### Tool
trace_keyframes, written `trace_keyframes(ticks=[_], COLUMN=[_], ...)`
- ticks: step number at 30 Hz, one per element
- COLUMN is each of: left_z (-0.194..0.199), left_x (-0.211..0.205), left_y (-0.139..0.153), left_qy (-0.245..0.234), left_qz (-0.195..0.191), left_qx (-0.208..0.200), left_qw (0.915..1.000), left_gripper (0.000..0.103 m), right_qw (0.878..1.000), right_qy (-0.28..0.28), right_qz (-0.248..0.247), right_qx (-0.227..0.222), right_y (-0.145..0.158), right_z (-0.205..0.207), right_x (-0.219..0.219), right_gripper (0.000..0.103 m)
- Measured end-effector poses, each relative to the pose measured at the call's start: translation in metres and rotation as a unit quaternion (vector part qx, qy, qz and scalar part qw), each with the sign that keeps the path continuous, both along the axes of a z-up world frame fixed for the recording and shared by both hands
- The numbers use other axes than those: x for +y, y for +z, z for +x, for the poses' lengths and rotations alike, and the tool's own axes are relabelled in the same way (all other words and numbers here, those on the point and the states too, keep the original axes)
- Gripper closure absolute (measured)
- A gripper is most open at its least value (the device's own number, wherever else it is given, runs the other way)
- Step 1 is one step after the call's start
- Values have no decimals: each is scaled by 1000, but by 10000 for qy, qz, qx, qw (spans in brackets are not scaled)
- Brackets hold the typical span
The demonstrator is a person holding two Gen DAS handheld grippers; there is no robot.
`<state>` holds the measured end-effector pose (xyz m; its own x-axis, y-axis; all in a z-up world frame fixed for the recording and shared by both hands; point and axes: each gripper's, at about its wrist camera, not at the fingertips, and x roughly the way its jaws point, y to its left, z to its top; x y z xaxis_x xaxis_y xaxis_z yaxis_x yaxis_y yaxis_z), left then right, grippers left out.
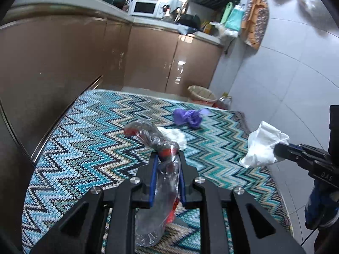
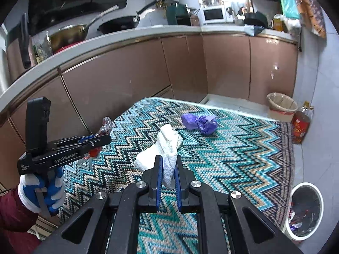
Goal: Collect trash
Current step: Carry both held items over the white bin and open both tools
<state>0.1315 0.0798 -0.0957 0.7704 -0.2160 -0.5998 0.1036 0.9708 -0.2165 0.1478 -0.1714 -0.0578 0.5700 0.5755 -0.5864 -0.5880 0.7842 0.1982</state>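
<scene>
My left gripper [image 1: 168,158] is shut on a crumpled clear plastic wrapper with red print [image 1: 161,148] and holds it above the zigzag rug [image 1: 84,144]; it also shows in the right wrist view [image 2: 104,137]. My right gripper [image 2: 169,160] is shut on a crumpled white tissue [image 2: 167,148] and holds it above the rug; the tissue also shows in the left wrist view [image 1: 262,145]. A crumpled purple glove [image 1: 188,116] lies on the rug ahead [image 2: 200,121]. Another white tissue [image 1: 175,135] lies on the rug behind the wrapper.
A white trash bin [image 2: 305,210] with trash inside stands on the floor right of the rug. A tan lined bin [image 2: 281,105] and a red bottle [image 2: 299,127] stand in the far corner. Brown kitchen cabinets [image 2: 127,80] run along the left and back.
</scene>
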Motion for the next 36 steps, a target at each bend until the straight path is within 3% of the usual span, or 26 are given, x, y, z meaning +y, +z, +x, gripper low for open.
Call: trace_keyframes(ticks=[9, 18, 28, 36], left_z=[-21, -2, 67, 126], left_x=[-46, -157, -337, -452], left_y=[35, 52, 10, -49], left_qy=[-349, -1425, -2802, -3391], left_qz=[345, 668, 1100, 1328], left_qx=[-279, -188, 404, 936], left_qw=[9984, 9874, 9528, 9266], left_gripper=[87, 87, 87, 87], right_qw=[9983, 9903, 9637, 9422], right_qy=[-318, -1096, -2588, -3294], right_qz=[330, 704, 653, 444], right_qx=[-366, -480, -18, 426], right_y=[21, 21, -24, -66], right_z=[-30, -41, -19, 27], right_x=[-53, -145, -274, -341], right_gripper=[93, 93, 92, 90])
